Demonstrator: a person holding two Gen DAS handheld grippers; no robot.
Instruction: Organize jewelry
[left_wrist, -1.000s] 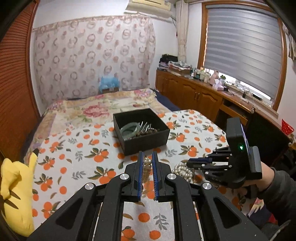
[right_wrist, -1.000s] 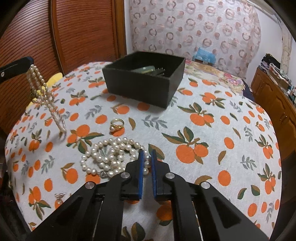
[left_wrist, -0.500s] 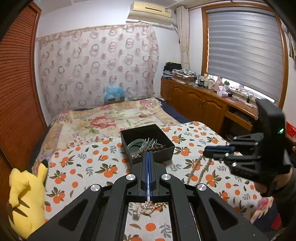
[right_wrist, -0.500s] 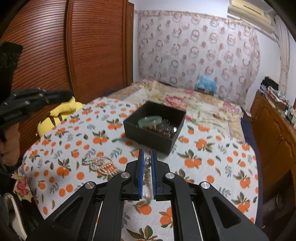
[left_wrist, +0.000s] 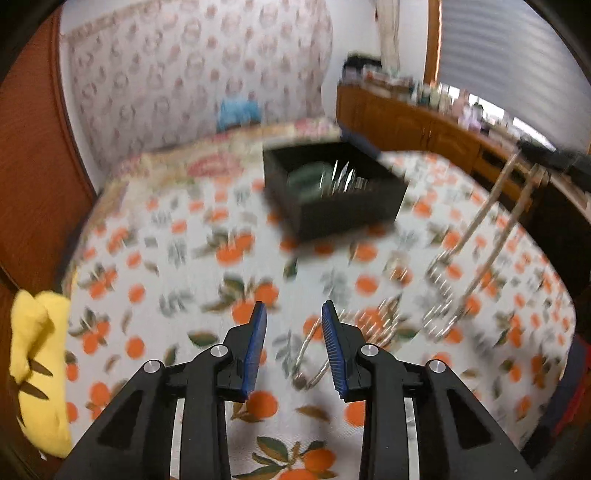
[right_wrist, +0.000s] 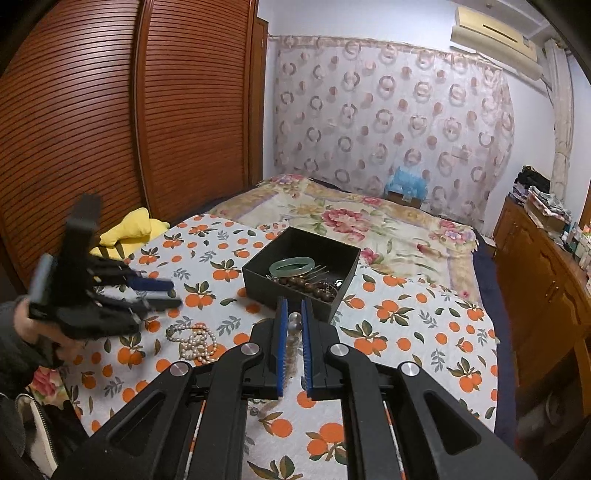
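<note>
Right wrist view: right gripper (right_wrist: 292, 341) is raised over the orange-print cloth (right_wrist: 406, 332), jaws closed on a pearl necklace (right_wrist: 293, 321) whose large beads show between the blue pads. From the left wrist view, blurred, the same necklace (left_wrist: 491, 236) hangs as long strands from the upper right down to the cloth. Left gripper (left_wrist: 291, 332) sits low over the cloth; its jaws have just been opening and now stand apart with nothing pinched between them. A second pearl strand (right_wrist: 194, 341), smaller beads, lies heaped on the cloth just below and near the left gripper (right_wrist: 162, 293), which a person's hand (right_wrist: 33, 325) holds at the left. Black box (right_wrist: 301, 273) sits open on the cloth, farther back, centre. Inside it: green bangle (right_wrist: 291, 266), dark brown bead bracelet (right_wrist: 306, 286), some thin metal pieces too small to identify. Yellow plush toy (right_wrist: 129, 230) lies at the far left edge, beside the slatted wooden door (right_wrist: 110, 110).
</note>
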